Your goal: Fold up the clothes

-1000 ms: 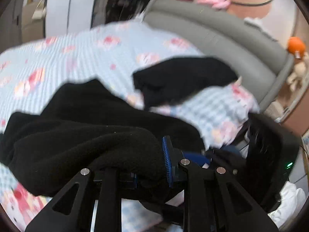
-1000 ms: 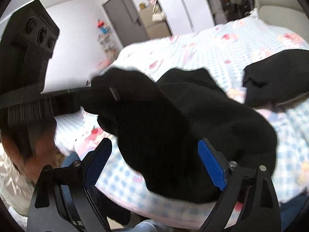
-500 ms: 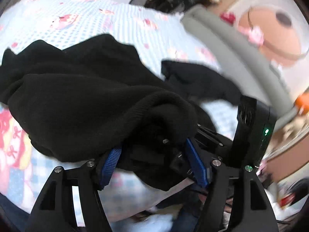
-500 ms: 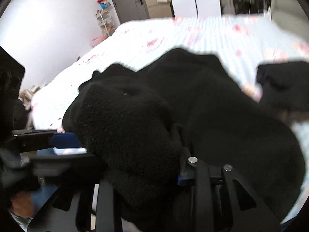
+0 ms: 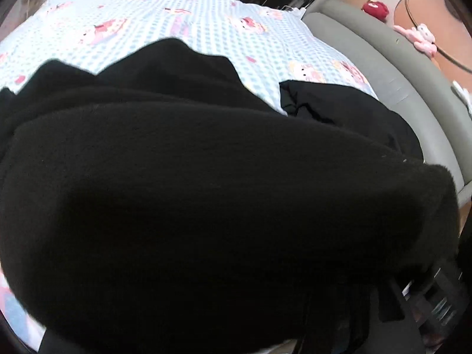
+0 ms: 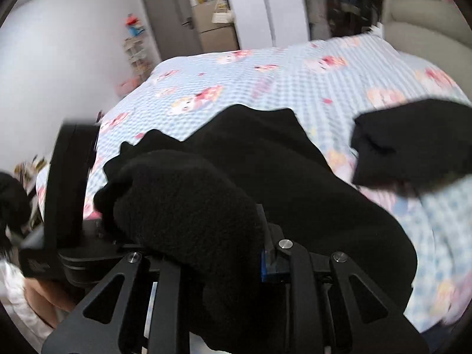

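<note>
A black fleece garment [image 5: 206, 206] fills most of the left wrist view and hides my left gripper's fingers entirely. In the right wrist view the same fleece [image 6: 265, 177] is bunched up over the bed's near edge, and my right gripper [image 6: 218, 242] is shut on a thick fold of it, a blue pad [image 6: 267, 262] showing at the right finger. The left gripper's black body [image 6: 69, 194] stands at the left beside the fleece; its fingers are not visible there. A second black garment [image 6: 407, 141] lies apart on the bed to the right.
The bed has a blue checked sheet [image 5: 177, 23] with pink cartoon prints. A grey padded headboard [image 5: 383, 59] curves along the right. A grey door [image 6: 168, 20] and shelves stand at the far wall. A person's leg [image 6: 44, 303] is at the lower left.
The fleece has risen over the left camera and now covers the left fingers, which were visible around it before. The right gripper, open a second ago, stays clamped on the fold.
</note>
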Motion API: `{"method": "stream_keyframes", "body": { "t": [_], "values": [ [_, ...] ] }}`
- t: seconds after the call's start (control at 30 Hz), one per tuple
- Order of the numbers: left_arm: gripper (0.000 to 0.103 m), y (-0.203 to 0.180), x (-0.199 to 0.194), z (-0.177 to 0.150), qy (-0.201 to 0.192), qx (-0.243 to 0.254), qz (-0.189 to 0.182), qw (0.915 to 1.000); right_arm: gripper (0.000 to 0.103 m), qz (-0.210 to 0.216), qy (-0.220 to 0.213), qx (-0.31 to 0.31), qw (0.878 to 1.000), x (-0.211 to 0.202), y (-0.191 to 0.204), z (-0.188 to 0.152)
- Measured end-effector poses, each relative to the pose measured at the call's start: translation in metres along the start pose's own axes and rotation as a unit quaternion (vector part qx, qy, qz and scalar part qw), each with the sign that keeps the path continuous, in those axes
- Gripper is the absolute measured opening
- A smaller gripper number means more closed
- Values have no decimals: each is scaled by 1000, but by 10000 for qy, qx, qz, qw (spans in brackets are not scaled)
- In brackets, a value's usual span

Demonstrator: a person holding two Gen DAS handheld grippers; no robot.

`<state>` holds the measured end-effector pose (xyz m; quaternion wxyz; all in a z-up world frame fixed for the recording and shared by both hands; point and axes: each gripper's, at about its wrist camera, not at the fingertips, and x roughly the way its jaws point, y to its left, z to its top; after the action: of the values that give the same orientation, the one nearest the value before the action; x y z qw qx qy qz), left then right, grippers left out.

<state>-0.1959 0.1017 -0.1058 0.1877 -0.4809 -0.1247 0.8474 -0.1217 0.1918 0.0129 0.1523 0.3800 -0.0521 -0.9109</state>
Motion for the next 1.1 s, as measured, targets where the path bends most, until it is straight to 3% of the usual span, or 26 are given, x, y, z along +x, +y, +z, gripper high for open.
{"method": "stream_keyframes", "body": {
  "t": [0.03,0.1,0.17,0.23,0.3,0.4,0.43,0.5,0.57,0.63,0.7,0.77,0.8,0.83,0.93,0.97,1.03,1.07,1.1],
  "values": [
    [41,1,-3,1,-47,12,89,9999,20,-7,-13,-3,10000,-2,-2,-3],
    [26,0,-14,11,-201,67,240,9995,20,-63,-187,-106,9997,-12,-1,-1],
    [24,-13,-40,43,-552,212,237,9980,19,-62,-514,-170,9985,-35,7,12],
    [24,-37,-76,79,-946,507,-188,9940,19,-101,-1062,-287,9939,-70,14,29],
    [25,-72,-112,105,-1233,998,-756,9844,19,-164,-1675,-296,9853,-112,14,46],
    [34,-110,-130,111,-1233,1701,-1037,9722,20,-355,-2244,119,9738,-166,-15,59],
    [39,-115,-129,108,-1164,1821,-1038,9708,20,-488,-2269,287,9723,-173,-30,58],
    [43,-99,-110,90,-965,1648,-770,9786,20,-923,-1861,576,9765,-160,-63,45],
    [46,-63,-82,72,-507,1083,-580,9911,20,-1314,-1289,928,9785,-141,-98,28],
    [46,-25,-57,52,3,448,-573,9974,21,-1396,-800,1432,9765,-128,-131,2],
    [46,-1,-43,28,402,34,-868,9954,24,-1429,-464,1823,9717,-123,-155,-21],
    [50,0,-34,9,632,47,-1026,9927,31,-1419,-425,1937,9698,-128,-160,-36],
    [57,1,-30,0,746,53,-1105,9911,36,-1397,-429,1977,9693,-131,-160,-42],
    [65,1,-26,-10,861,60,-1183,9892,36,-1346,-470,1987,9696,-135,-158,-46],
    [69,4,-10,-28,1166,-140,-1368,9836,37,-1333,-585,1930,9703,-145,-147,-48],
    [69,3,-7,-30,1190,-190,-1397,9828,40,-1442,-726,1873,9689,-151,-138,-47],
    [66,-2,-10,-34,1050,-48,-1368,9850,56,-1359,-954,1765,9702,-166,-116,-51],
    [54,-6,-14,-36,944,88,-1341,9864,65,-1212,-983,1685,9733,-169,-106,-51],
    [36,-7,-21,-38,865,162,-1367,9867,66,-994,-880,1552,9789,-165,-97,-47]
  ]
}}
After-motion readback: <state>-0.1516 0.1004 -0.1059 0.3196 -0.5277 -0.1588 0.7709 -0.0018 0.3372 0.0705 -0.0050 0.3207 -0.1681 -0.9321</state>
